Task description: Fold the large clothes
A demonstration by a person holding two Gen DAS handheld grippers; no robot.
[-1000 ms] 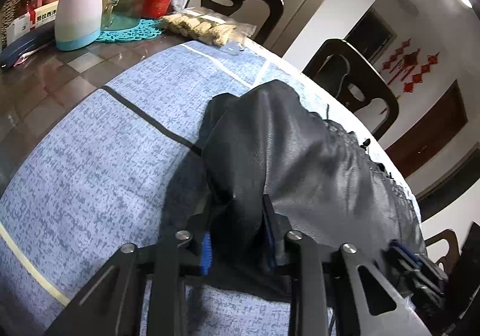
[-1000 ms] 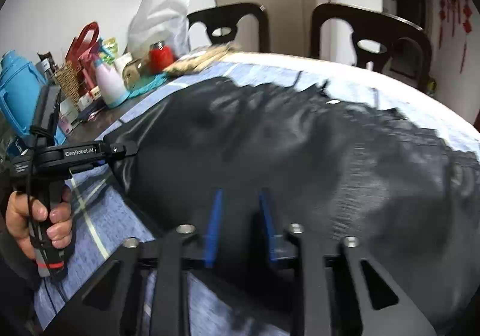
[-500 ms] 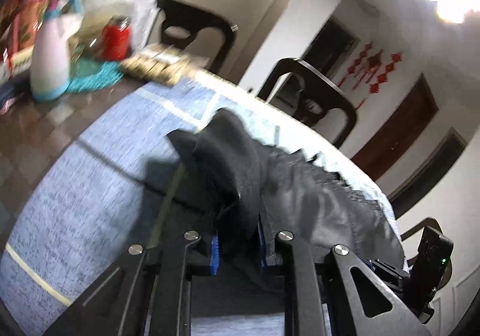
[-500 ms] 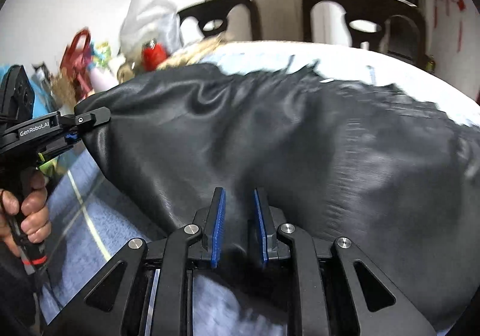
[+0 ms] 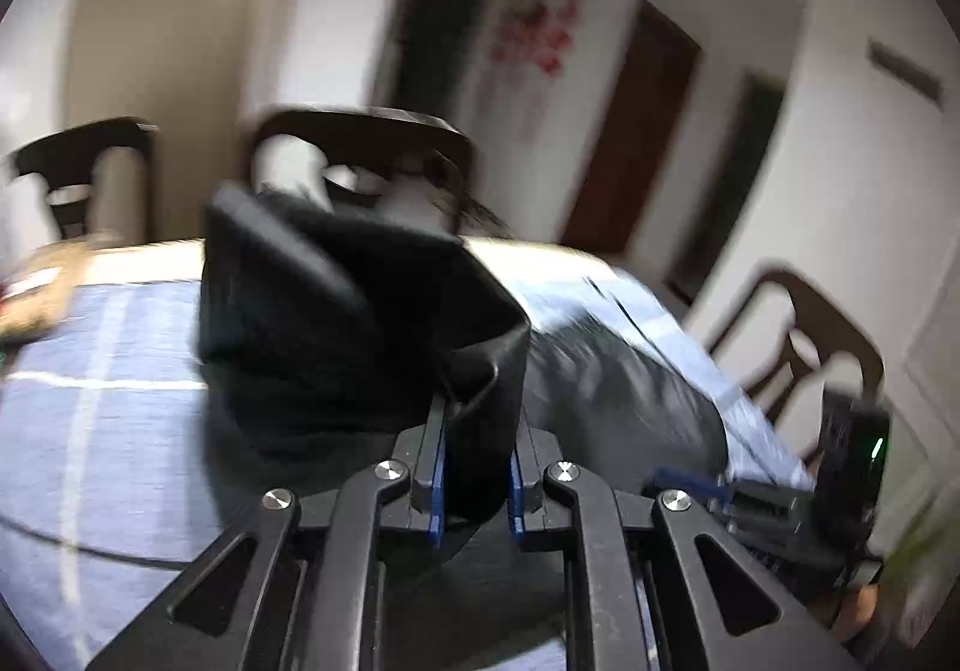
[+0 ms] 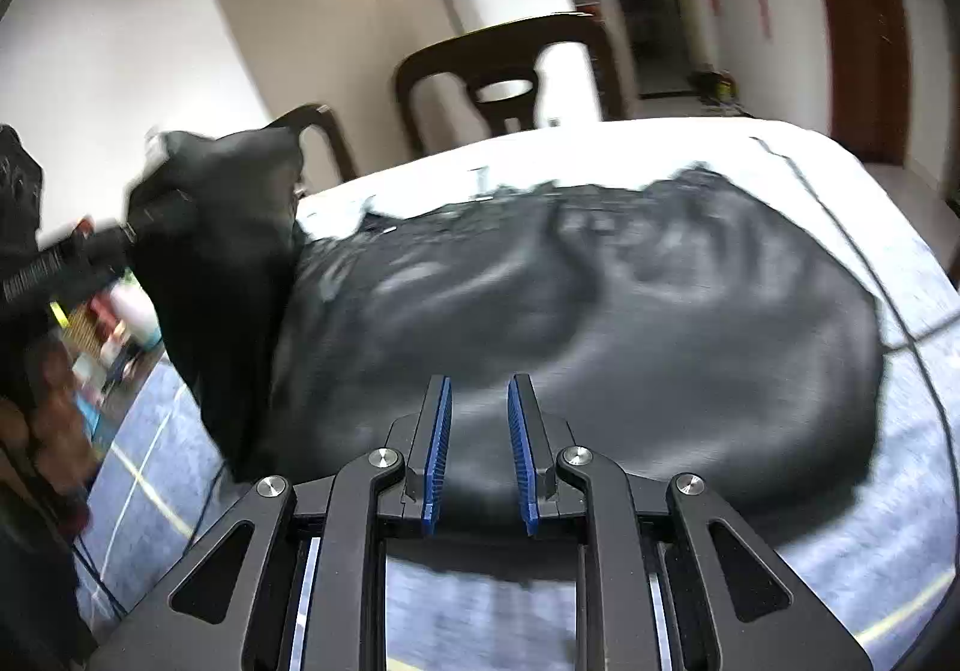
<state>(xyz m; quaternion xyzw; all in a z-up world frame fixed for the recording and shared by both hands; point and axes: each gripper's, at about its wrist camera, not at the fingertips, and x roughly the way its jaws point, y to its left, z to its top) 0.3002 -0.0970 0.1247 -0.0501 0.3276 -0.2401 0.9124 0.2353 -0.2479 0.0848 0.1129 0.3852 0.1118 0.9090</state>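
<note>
A large black leather-like garment [image 6: 660, 311] lies spread on the blue-grey tablecloth [image 6: 600, 149]. My left gripper [image 5: 477, 431] holds a bunched fold of the garment [image 5: 336, 323] raised above the table, its jaws still closing on the cloth. In the right wrist view, the left gripper [image 6: 129, 233] shows at the left with that raised flap hanging from it. My right gripper [image 6: 477, 389] is shut on the garment's near edge, black fabric filling the gap between its blue pads. It also shows low at the right of the left wrist view, as the right gripper [image 5: 690, 482].
Dark wooden chairs [image 5: 360, 131] [image 5: 804, 311] [image 6: 510, 47] stand around the table's far side. Bottles and clutter [image 6: 120, 311] sit at the table's left end. A person's hand [image 6: 54, 413] holds the left tool. Bare tablecloth [image 5: 108, 371] lies left of the garment.
The left gripper lifted the garment's corner off the table and swung it across, rolling as it went. The right gripper moved sideways with the near edge. The garment's left part now stands raised.
</note>
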